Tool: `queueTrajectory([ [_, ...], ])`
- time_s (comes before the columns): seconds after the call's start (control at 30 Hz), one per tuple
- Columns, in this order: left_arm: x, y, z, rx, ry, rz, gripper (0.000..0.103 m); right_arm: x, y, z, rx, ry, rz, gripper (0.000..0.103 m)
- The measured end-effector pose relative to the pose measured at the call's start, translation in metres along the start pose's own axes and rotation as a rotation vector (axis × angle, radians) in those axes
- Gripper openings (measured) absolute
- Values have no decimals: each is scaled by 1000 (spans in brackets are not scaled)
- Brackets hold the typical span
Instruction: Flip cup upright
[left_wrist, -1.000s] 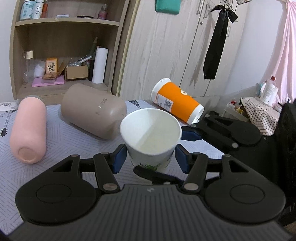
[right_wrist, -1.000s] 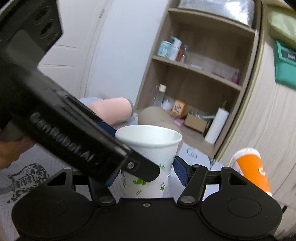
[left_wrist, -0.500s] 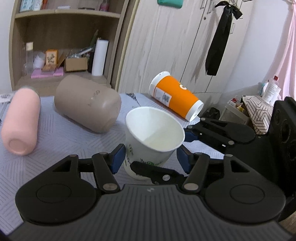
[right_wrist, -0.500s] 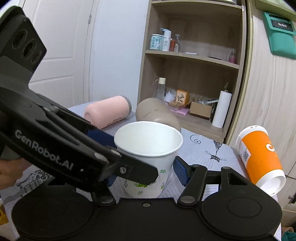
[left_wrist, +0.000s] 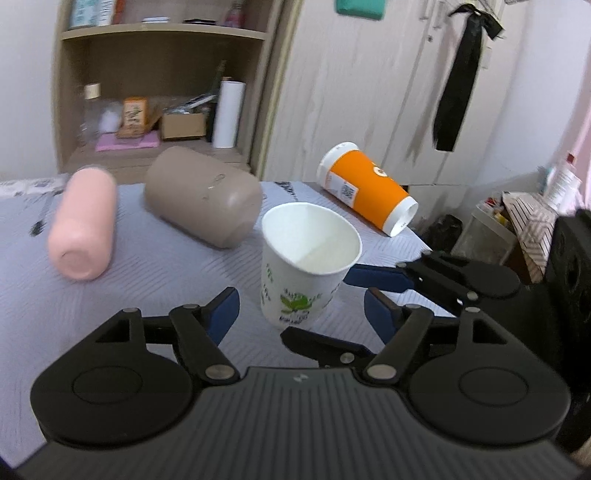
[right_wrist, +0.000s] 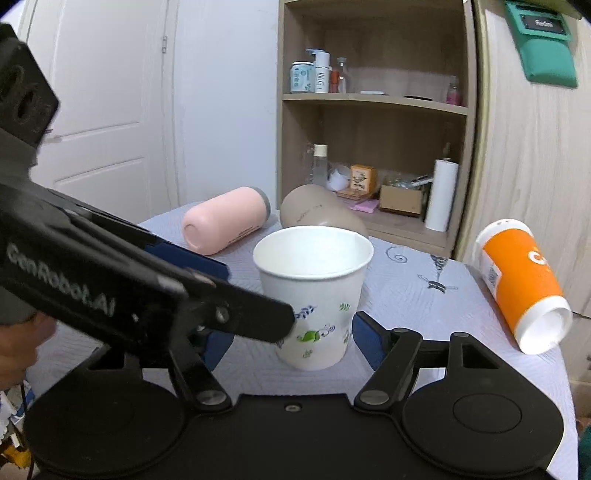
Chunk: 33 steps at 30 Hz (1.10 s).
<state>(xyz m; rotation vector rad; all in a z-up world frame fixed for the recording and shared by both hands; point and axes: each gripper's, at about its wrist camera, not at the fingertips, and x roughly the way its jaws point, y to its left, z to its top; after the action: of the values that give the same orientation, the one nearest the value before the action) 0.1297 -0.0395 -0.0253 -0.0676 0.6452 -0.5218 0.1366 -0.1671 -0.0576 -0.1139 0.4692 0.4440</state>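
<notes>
Paper cup (right_wrist: 314, 295) upright, looks empty | L tongs (left_wrist: 299, 308) apart | R tongs (right_wrist: 291, 341) apart

Pink bottle (left_wrist: 83, 228), taupe bottle (left_wrist: 202, 206), orange cup (left_wrist: 365, 187) lying sideways on grey tablecloth (left_wrist: 155, 273). Behind: wooden shelf (right_wrist: 373, 99), paper roll (right_wrist: 441, 195), black tie (left_wrist: 460, 75) on wardrobe.

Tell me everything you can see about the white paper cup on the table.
The white paper cup looks like thin paper with a rolled rim, an inside seam and small green and blue leaf prints. It stands upright, mouth up and empty, on the grey quilted table cover. It sits between the open fingers of both grippers; whether any finger touches it is unclear.
</notes>
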Motion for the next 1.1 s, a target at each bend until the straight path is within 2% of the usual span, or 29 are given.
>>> queueTrajectory([
  [0.23,-40,-2,-12,-46,-23,119,76,-33,2,-5,86,18,-31,75],
  [0.53,-84,-10,-20,-84,-55,252,79,-88,12,6,128,-30,-76,76],
  [0.83,-109,-19,-26,-82,-61,295,82,-131,28,18,130,-56,-126,81],
  [1.1,-132,-28,-27,-78,-112,310,84,-137,35,20,129,-42,-177,86],
])
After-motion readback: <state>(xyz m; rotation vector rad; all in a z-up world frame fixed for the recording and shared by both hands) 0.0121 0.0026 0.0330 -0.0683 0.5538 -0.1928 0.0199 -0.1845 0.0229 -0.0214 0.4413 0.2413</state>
